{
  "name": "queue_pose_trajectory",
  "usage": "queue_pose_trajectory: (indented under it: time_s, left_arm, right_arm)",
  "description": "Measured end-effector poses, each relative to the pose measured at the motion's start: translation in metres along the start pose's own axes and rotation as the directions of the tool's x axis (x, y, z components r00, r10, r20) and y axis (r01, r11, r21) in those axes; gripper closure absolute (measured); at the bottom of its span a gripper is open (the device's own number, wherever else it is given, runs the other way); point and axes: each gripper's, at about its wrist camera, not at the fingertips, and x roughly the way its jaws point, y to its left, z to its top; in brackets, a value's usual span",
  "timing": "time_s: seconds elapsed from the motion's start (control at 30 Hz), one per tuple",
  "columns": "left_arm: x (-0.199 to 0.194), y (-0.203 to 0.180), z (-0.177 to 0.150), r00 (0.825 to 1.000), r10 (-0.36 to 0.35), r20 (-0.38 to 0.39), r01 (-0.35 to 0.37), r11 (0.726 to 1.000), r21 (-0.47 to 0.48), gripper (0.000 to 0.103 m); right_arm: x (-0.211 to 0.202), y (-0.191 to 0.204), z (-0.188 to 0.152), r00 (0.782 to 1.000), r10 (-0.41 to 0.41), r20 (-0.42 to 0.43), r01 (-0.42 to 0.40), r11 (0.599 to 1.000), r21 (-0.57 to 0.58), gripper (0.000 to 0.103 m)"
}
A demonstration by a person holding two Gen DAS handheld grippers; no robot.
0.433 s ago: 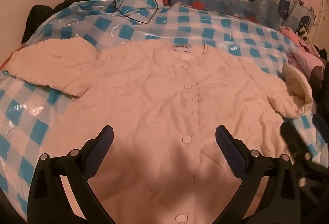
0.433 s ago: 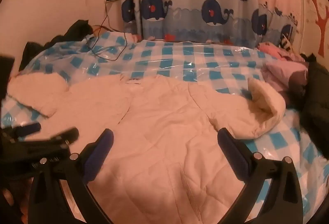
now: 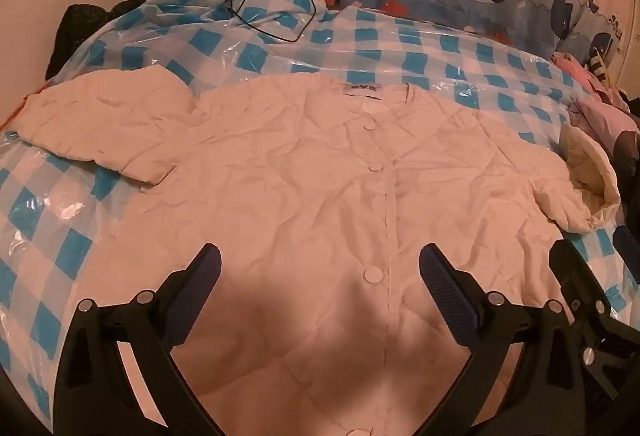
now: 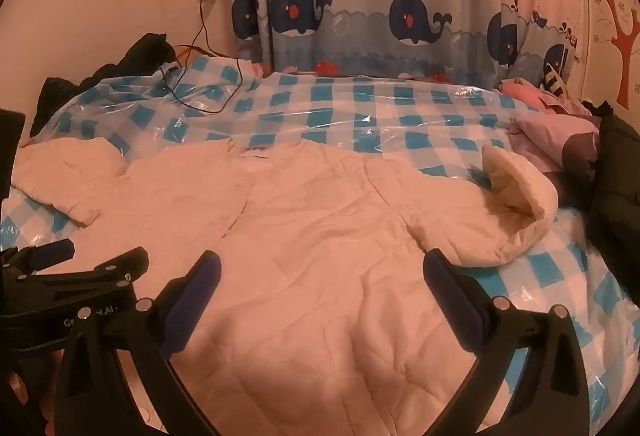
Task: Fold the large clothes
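A large white quilted jacket (image 3: 320, 172) lies spread flat, front up, on a bed with a blue-and-white checked plastic cover (image 3: 440, 48). Its snap buttons run down the middle, and its collar label points to the far side. One sleeve (image 3: 100, 124) lies out to the left; the other sleeve (image 4: 516, 212) curls up at the right with its cuff open. My left gripper (image 3: 320, 264) hovers open above the lower front of the jacket, nothing between its fingers. My right gripper (image 4: 320, 272) is open above the jacket's right half, also empty. The left gripper's body (image 4: 68, 284) shows at the right wrist view's left edge.
Dark clothes (image 4: 136, 56) are piled at the far left corner, with a black cable (image 4: 200, 76) trailing onto the cover. Pink and purple clothes (image 4: 552, 128) and a dark jacket (image 4: 616, 176) lie at the right. A whale-print curtain (image 4: 400, 20) hangs behind the bed.
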Motion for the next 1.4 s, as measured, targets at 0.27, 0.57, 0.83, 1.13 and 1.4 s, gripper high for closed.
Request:
queue_pose_trajectory:
  time_s: [0.27, 0.57, 0.83, 1.13, 1.4]
  left_arm:
    - [-0.005, 0.001, 0.001, 1.000, 0.013, 0.026, -0.013, 1.000, 0.011, 0.007]
    - [-0.004, 0.001, -0.001, 1.000, 0.013, 0.025, -0.013, 1.000, 0.011, 0.007]
    - [-0.004, 0.000, -0.001, 1.000, 0.015, 0.026, -0.015, 1.000, 0.011, 0.007]
    - [-0.007, -0.004, -0.004, 0.997, 0.038, 0.061, -0.040, 0.999, 0.025, 0.007]
    - [-0.011, -0.003, -0.004, 0.996, 0.043, 0.077, -0.044, 0.999, 0.019, 0.007]
  right_arm:
    - [0.001, 0.002, -0.004, 1.000, 0.002, 0.002, -0.002, 1.000, 0.001, 0.005]
    - [0.001, 0.001, -0.001, 1.000, 0.016, 0.009, -0.016, 1.000, 0.013, 0.005]
    - [-0.013, -0.003, 0.002, 0.997, 0.034, 0.075, -0.036, 0.999, 0.029, 0.005]
    - [-0.011, -0.007, 0.004, 0.998, 0.028, 0.065, -0.031, 0.999, 0.044, 0.005]
    - [-0.011, -0.007, 0.003, 0.998, 0.029, 0.063, -0.032, 0.999, 0.043, 0.005]
